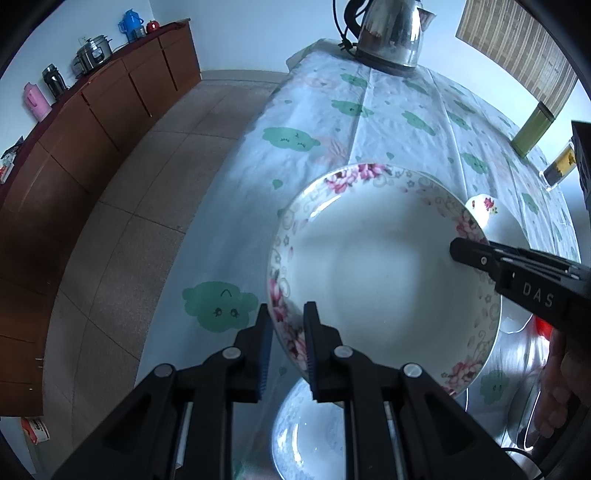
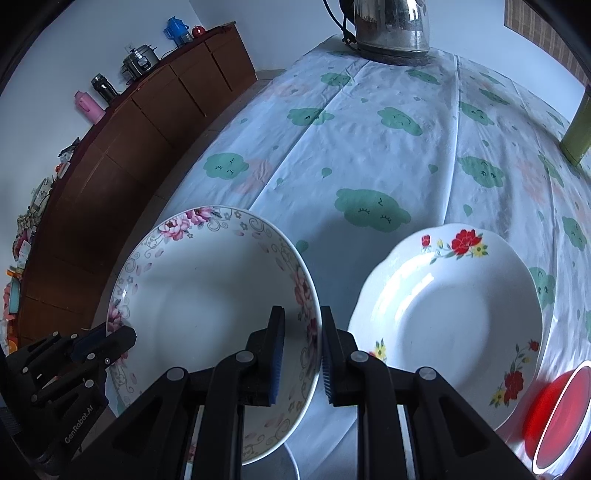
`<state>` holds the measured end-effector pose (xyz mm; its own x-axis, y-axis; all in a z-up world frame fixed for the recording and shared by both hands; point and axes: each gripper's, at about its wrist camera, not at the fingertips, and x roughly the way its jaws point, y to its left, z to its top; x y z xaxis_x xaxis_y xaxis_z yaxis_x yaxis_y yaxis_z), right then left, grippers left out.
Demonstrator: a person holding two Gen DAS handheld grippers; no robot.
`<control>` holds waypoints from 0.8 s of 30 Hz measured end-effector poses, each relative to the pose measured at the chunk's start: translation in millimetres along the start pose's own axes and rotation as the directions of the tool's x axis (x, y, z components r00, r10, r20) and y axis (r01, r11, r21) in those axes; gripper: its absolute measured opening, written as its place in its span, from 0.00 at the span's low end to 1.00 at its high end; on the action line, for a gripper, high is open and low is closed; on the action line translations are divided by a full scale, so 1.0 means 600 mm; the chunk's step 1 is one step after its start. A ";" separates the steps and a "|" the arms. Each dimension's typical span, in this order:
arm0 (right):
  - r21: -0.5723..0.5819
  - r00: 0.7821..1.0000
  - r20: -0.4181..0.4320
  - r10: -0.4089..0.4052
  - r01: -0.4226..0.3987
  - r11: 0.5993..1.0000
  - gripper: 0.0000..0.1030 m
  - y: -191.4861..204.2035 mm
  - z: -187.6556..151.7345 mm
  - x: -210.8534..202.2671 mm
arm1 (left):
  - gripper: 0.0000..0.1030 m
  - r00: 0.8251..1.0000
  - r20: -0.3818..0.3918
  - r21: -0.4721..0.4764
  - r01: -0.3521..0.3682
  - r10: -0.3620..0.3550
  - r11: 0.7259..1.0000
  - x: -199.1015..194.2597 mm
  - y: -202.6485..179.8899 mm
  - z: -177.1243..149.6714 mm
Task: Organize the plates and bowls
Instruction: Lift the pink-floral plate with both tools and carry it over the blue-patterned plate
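A white plate with a pink flower rim hangs above the cloud-print tablecloth, held at both sides. My left gripper is shut on its left rim and shows in the right wrist view too. My right gripper is shut on the opposite rim; its black finger reaches in from the right. A scalloped plate with red flowers lies on the cloth to the right. Partly hidden under the held plate is a blue-patterned dish.
A steel kettle stands at the table's far end. A green tin and a glass jar sit at the far right. A red bowl is at the near right. A brown cabinet lines the left wall.
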<state>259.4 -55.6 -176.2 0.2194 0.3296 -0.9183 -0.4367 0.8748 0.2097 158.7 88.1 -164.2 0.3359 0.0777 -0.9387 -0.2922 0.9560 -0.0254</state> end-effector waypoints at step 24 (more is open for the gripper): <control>0.030 1.000 0.020 -0.003 0.002 1.000 0.19 0.020 -0.061 -0.036 | 0.13 1.000 0.015 0.009 0.017 -0.018 1.000 -0.034 0.012 -0.041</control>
<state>217.2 -65.4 -166.2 0.2381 0.3340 -0.9120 -0.4100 0.8858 0.2173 127.4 86.4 -153.7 0.3545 0.0652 -0.9328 -0.2785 0.9597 -0.0388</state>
